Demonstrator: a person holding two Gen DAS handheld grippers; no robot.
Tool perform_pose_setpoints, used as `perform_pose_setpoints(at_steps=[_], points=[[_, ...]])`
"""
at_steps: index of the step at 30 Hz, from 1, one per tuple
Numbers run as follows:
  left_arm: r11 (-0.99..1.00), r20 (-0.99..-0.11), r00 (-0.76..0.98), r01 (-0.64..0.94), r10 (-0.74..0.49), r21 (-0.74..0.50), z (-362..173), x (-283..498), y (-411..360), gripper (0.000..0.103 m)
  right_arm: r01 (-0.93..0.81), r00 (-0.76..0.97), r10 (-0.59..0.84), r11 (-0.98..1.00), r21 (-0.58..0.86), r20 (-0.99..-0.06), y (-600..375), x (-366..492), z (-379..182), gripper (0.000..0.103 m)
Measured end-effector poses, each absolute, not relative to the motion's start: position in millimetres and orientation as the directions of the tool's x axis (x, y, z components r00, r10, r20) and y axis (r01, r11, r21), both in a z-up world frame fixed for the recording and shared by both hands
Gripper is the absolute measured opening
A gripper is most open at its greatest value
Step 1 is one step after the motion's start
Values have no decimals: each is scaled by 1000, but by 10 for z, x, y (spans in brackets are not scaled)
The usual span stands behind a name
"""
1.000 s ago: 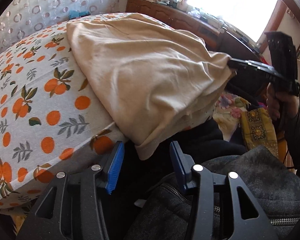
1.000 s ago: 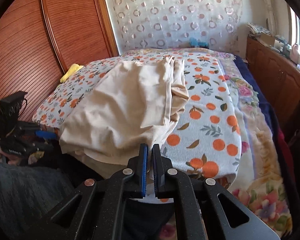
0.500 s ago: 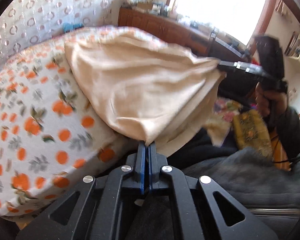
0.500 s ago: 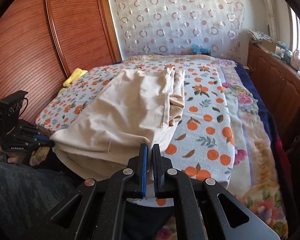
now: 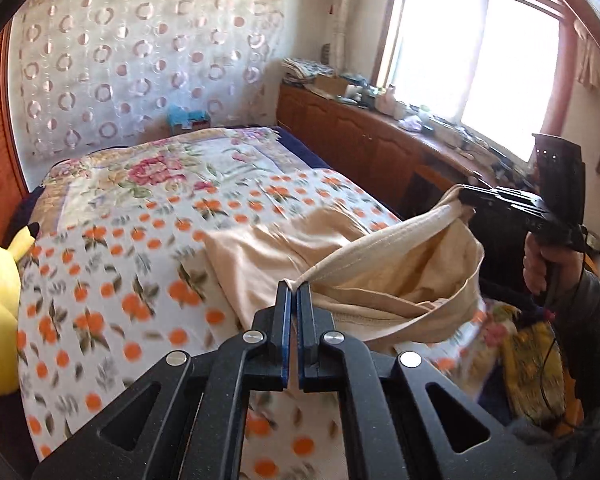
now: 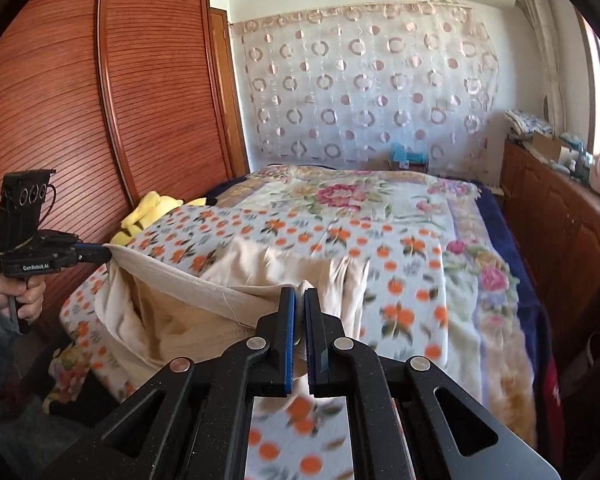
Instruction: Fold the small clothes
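The beige garment (image 5: 384,280) hangs lifted off the near edge of the bed (image 5: 148,248), stretched between the two tongs. In the left wrist view the left tongs (image 5: 294,292) sit at the lower centre of the frame, their jaws having just closed, pressed together on one corner of the hem. The right tongs (image 5: 466,198) appear at the right of that frame, pinched fast on the other end of the same hem, with a hand (image 5: 540,264) around the grip. In the right wrist view the right tongs (image 6: 299,294) at the lower centre clamp a fold of the cloth, and the left tongs (image 6: 104,254) at the left edge hold the far corner. The band of hem runs taut between them while the body of the garment sags below like an open pouch, its far part trailing onto the orange-print sheet (image 6: 400,280).

The step in hand looks like the lift and spread: raising the garment by one edge so it can be laid out or doubled over. The next move probably calls for carrying both corners together toward the upper part of the frame, keeping the hem tight and level, then lowering it flat on the bed so the loose fabric does not bunch underneath. Both grips need to hold until the cloth rests.
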State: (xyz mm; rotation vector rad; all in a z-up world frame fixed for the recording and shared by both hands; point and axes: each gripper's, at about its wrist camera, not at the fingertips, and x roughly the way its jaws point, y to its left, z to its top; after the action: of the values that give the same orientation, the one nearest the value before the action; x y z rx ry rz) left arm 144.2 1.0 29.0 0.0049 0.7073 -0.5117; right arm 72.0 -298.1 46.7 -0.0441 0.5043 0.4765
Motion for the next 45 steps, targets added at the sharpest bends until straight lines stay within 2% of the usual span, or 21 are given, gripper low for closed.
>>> perform_pose_setpoints(at_steps=[8,15,16,17,18,20,22,23,25,26,28,29,30,36,37,38,39,42,45], points=[[919,-669,645,360,-370,-161,66,2437,98,3,-416,750,369,908,42,-548,-2645,1838,329,4],[929,-707,615,327,-349,-174,-130,2804,99,5,-383,695,360,918,103,-622,-2525,2542,71,4],[929,-716,607,330,-346,-168,-174,2827,93,10,-382,686,355,919,100,-635,-2500,2613,29,4],[927,-719,602,338,-346,-163,-215,2831,80,34,-374,685,339,923,88,-644,-2484,2690,21,4],[923,-719,599,348,-352,-163,-257,2823,74,44,-362,687,322,929,78,-652,-2473,2728,5,7],[917,-737,573,363,-359,-165,-346,2825,41,44,-355,689,318,932,80,-651,-2475,2790,65,12],[914,-758,543,368,-362,-173,-459,2814,20,45,-355,700,316,932,72,-641,-2511,2748,128,27],[912,-762,537,371,-362,-172,-500,2800,13,45,-371,700,328,926,69,-635,-2508,2698,142,30],[911,-775,521,379,-358,-166,-586,2768,-7,45,-420,687,369,905,72,-626,-2531,2572,163,44],[908,-779,512,382,-363,-172,-616,2765,-16,45,-446,677,386,893,68,-627,-2520,2504,182,46],[901,-782,493,388,-381,-194,-671,2759,-16,58,-487,655,404,872,53,-638,-2453,2416,215,46],[899,-781,491,388,-386,-201,-689,2753,-9,74,-507,638,418,860,56,-646,-2437,2394,224,46],[900,-778,495,385,-387,-202,-700,2745,-7,77,-527,616,434,847,65,-658,-2396,2376,237,46],[901,-783,486,379,-389,-212,-732,2755,15,78,-598,511,421,800,42,-750,-2199,2554,149,46],[901,-783,487,380,-387,-209,-727,2759,10,78,-605,505,411,796,29,-759,-2192,2608,132,41],[901,-783,488,381,-385,-205,-723,2762,7,78,-615,497,405,788,18,-767,-2185,2638,136,31],[903,-784,490,380,-381,-200,-721,2773,0,78,-629,486,405,777,12,-775,-2178,2686,128,7],[912,-790,501,372,-354,-172,-715,2868,-28,78,-640,524,389,767,-49,-757,-2118,2772,269,4],[923,-797,511,356,-323,-146,-732,3026,-37,78,-565,624,349,820,-94,-699,-2171,2967,442,4]])
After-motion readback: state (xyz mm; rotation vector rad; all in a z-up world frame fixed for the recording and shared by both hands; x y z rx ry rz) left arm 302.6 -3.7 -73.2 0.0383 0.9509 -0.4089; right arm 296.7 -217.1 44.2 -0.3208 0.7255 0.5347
